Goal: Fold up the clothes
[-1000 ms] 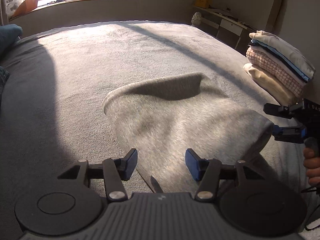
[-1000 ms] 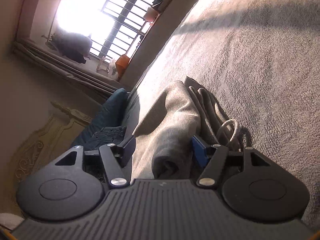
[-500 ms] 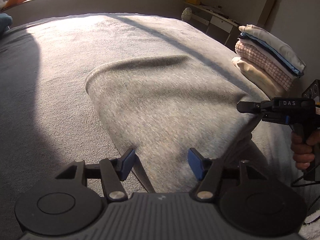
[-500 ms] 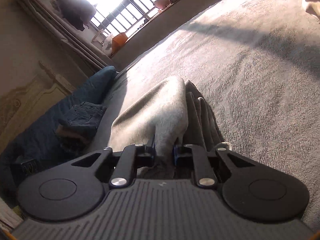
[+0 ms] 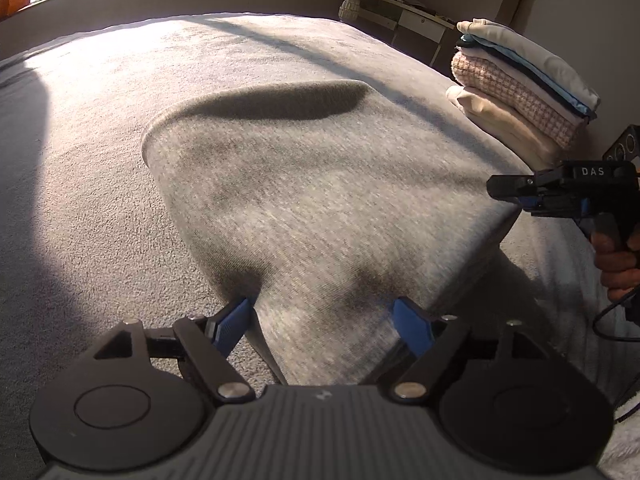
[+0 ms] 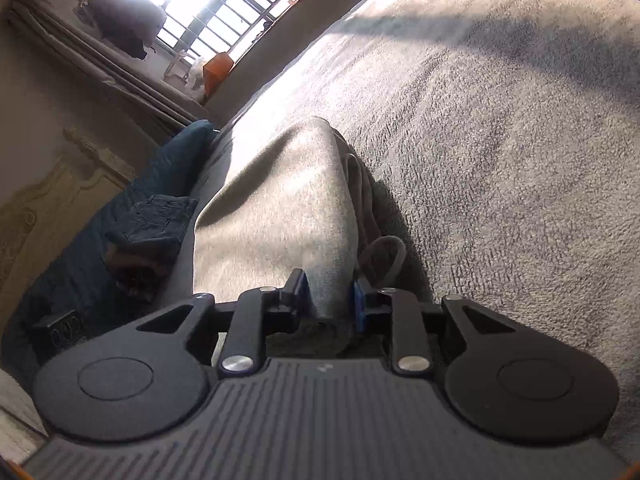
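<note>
Grey garment (image 5: 320,208) spread on grey bed cover (image 5: 100,140), centre. Left gripper (image 5: 322,322) at 6 o'clock, jaws opening, wide apart, cloth edge between, unpinched. Right gripper (image 6: 330,294) opening, pads touching a bunched fold. Folded stack (image 5: 520,92) at 2 o'clock.

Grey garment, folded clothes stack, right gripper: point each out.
grey garment (image 5: 320,200), left wrist view, middle of its top layer.
folded clothes stack (image 5: 520,80), left wrist view, pink checked layer.
right gripper (image 6: 330,296), right wrist view, between its fingertips.

Both wrist views low, close, sharing grey garment (image 5: 320,208), seemingly.
</note>
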